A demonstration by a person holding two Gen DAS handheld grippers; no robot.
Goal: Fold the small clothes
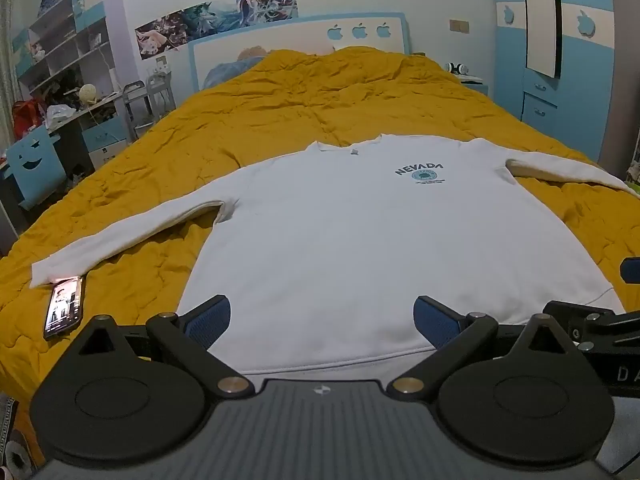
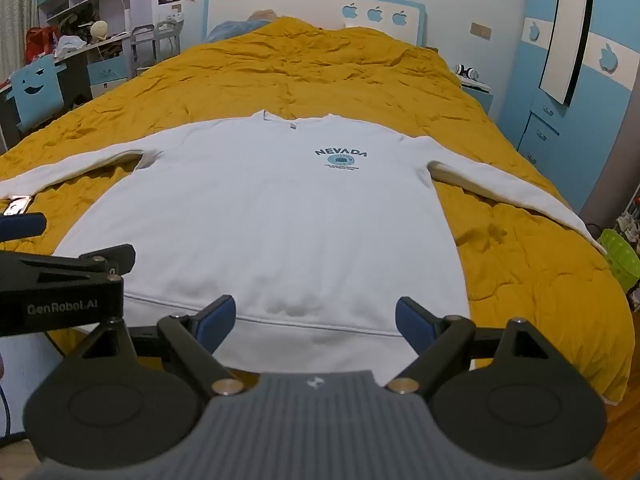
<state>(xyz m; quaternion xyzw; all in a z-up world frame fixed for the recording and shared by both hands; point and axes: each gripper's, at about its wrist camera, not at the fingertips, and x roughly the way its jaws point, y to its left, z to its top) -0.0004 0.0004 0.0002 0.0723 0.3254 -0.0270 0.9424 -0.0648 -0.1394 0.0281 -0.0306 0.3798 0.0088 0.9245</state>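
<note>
My left gripper [image 1: 322, 320] and right gripper [image 2: 316, 322] gape above the sweatshirt [image 1: 360, 232] hem; only my right view shows the green basket [image 2: 620, 256].

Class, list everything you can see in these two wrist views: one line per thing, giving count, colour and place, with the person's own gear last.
sweatshirt: one, white with NEVADA print, spread flat on the bed, sleeves out.
quilt: one, mustard yellow, covering the bed.
phone: one, dark, screen lit, on the quilt at the end of the sweatshirt's left sleeve.
headboard: one, white and blue with three apple cut-outs, far end.
wardrobe: one, blue and white, right wall.
desk: one, cluttered, left wall under shelves.
chair: one, blue with smiling face, by the desk.
basket: one, green, right of the bed.
left gripper: black with blue pads, open over the hem.
right gripper: same, open over the hem.
</note>
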